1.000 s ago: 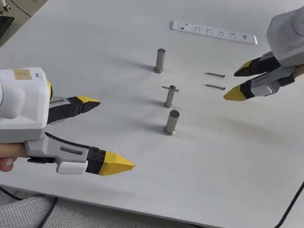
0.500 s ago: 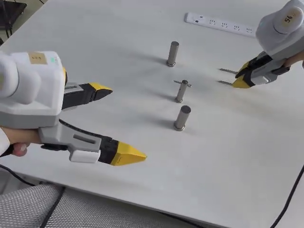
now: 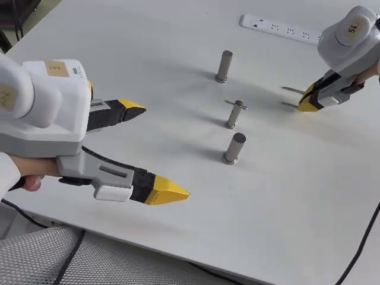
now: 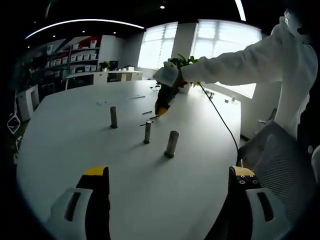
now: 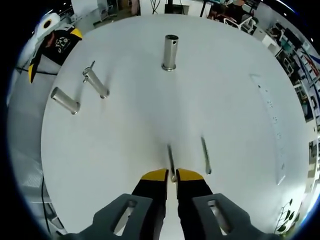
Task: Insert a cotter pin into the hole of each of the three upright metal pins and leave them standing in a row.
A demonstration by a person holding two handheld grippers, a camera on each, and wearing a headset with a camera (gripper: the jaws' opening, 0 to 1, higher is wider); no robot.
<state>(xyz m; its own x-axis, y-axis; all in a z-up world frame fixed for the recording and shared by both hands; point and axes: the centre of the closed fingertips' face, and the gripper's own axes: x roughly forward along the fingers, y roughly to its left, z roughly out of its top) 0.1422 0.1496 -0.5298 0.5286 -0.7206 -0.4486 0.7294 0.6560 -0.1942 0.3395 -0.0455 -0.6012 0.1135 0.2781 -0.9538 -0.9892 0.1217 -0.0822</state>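
Note:
Three metal pins stand in a row on the white table: the far pin, the middle pin with a cotter pin through its top, and the near pin. My right gripper is down at the table, its yellow tips shut on the end of a loose cotter pin. A second loose cotter pin lies just beside it. My left gripper hovers open left of the pins, holding nothing.
A white power strip lies at the table's far side. A black cable runs off the near right edge. A grey mesh chair sits below the table's front edge.
My right gripper came down to the table and shut on the nearer loose cotter pin. The left gripper stayed open; its shift matches the head camera's move.

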